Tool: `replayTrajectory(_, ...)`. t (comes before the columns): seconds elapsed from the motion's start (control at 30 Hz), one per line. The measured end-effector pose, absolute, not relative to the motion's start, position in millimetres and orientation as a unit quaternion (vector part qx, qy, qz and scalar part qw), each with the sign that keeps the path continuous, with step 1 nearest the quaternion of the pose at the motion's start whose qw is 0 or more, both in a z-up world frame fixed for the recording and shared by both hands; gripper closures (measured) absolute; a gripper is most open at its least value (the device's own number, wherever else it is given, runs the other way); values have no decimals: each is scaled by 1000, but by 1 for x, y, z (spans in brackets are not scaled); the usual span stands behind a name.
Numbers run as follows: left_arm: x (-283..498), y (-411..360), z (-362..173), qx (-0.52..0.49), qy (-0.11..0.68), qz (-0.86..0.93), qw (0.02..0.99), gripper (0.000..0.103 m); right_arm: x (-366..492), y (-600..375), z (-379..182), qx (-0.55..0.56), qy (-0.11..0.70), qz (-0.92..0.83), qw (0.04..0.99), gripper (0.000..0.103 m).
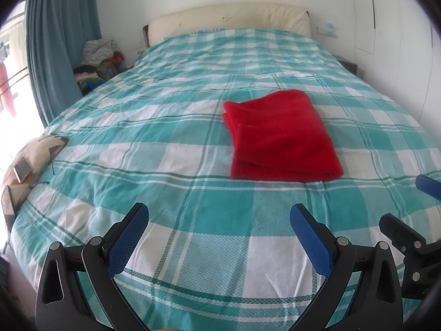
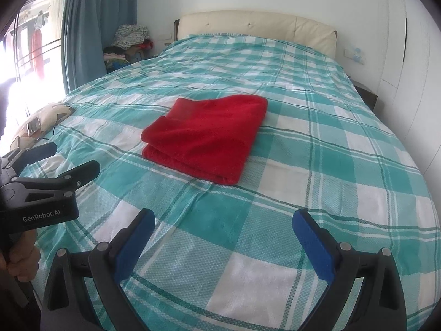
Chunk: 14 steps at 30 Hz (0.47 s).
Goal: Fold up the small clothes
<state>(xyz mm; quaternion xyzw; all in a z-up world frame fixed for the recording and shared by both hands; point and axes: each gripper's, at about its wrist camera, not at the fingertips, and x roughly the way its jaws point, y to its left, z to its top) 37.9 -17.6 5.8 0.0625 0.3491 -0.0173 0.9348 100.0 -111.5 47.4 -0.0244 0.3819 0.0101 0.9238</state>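
A red cloth (image 1: 281, 138) lies folded into a thick rectangle on the checked bedspread (image 1: 165, 143), right of centre in the left wrist view. In the right wrist view the same red cloth (image 2: 206, 135) sits at the middle of the bed. My left gripper (image 1: 219, 215) hovers open over the near part of the bed, well short of the cloth, nothing between its blue pads. My right gripper (image 2: 223, 220) is likewise open and empty, also nearer than the cloth. The left gripper (image 2: 74, 157) shows at the left edge of the right wrist view, held by a hand (image 2: 20, 262).
A cream headboard (image 1: 228, 16) stands at the far end. A patterned pillow (image 1: 30, 157) with a phone on it lies at the bed's left edge. Piled clothes (image 1: 96, 55) sit beside a blue curtain (image 1: 60, 41). White wardrobe doors (image 2: 408, 41) run along the right.
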Motion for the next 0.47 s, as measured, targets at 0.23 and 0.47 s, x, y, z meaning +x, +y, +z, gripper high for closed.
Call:
replayTrajectory(0.23,36,-15,5,46,351,-15,935,0,101,-113,45,-22,384,5,923,4)
replayTrajectory(0.47,35,-17,4,57,348,-16,936,0,101,-114,45,-21,384,5,923,4)
